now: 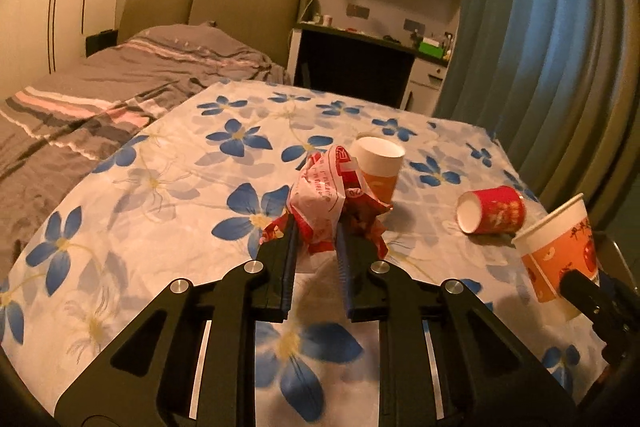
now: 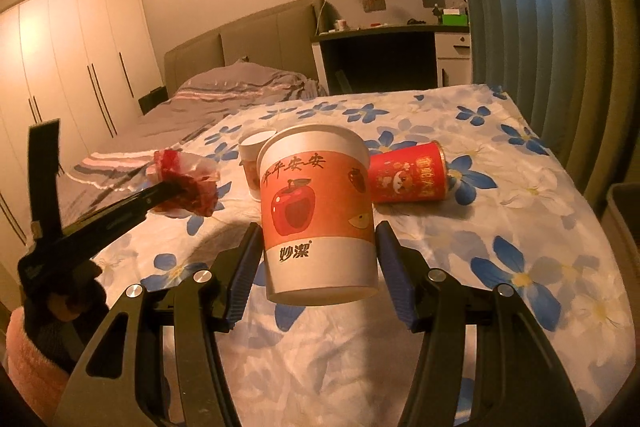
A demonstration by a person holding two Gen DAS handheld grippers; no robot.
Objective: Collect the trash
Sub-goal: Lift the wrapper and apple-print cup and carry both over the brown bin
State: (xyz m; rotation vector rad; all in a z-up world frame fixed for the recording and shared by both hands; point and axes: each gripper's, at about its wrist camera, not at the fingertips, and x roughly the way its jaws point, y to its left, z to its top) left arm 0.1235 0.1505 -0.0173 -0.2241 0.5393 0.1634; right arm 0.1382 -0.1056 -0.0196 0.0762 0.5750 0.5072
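Observation:
My left gripper point(image 1: 315, 223) is shut on a crumpled red-and-white wrapper point(image 1: 330, 193) and holds it above the flowered cloth; it also shows in the right wrist view point(image 2: 186, 183). My right gripper point(image 2: 318, 231) is shut on an orange paper cup with an apple print point(image 2: 318, 211), held upright off the table; the cup shows at the right edge of the left wrist view point(image 1: 558, 249). Another orange cup point(image 1: 378, 167) stands upright behind the wrapper. A red cup point(image 1: 490, 215) lies on its side on the cloth, also in the right wrist view point(image 2: 408, 173).
The table wears a white cloth with blue flowers point(image 1: 168, 195). A bed with grey bedding point(image 1: 100, 95) lies to the left. A desk point(image 1: 360, 63) stands behind, blue curtains point(image 1: 532, 39) hang on the right. A dark bin rim point(image 2: 624, 211) shows at the table's right.

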